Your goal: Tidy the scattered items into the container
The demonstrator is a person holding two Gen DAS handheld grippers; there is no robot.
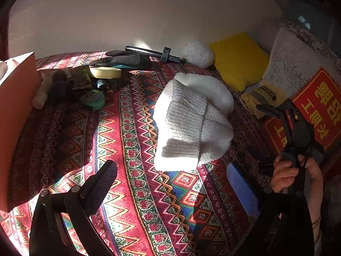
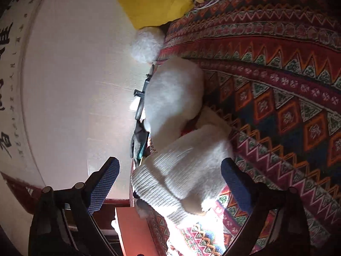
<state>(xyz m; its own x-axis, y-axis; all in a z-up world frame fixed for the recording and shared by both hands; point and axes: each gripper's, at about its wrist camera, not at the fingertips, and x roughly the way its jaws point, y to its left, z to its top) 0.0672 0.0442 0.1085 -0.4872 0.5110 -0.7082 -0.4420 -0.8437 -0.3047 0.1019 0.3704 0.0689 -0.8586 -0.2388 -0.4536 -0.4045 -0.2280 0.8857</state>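
Lying mid-bed on the patterned blanket (image 1: 136,183), the white knit hat (image 1: 187,128) is partly hiding its pompom. Both the left claw (image 1: 172,183) and right claw (image 2: 170,181) are gaping apart, empty. The orange container (image 1: 15,115) is sitting cut off at far left.

low wrist views, both facing knit hat (image 1: 187,125)

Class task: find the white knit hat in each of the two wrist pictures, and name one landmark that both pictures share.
Left wrist: white knit hat right of centre, on the patterned cloth.
Right wrist: hat low centre, view rolled sideways, between the open fingers.
Shared landmark: yellow cushion.
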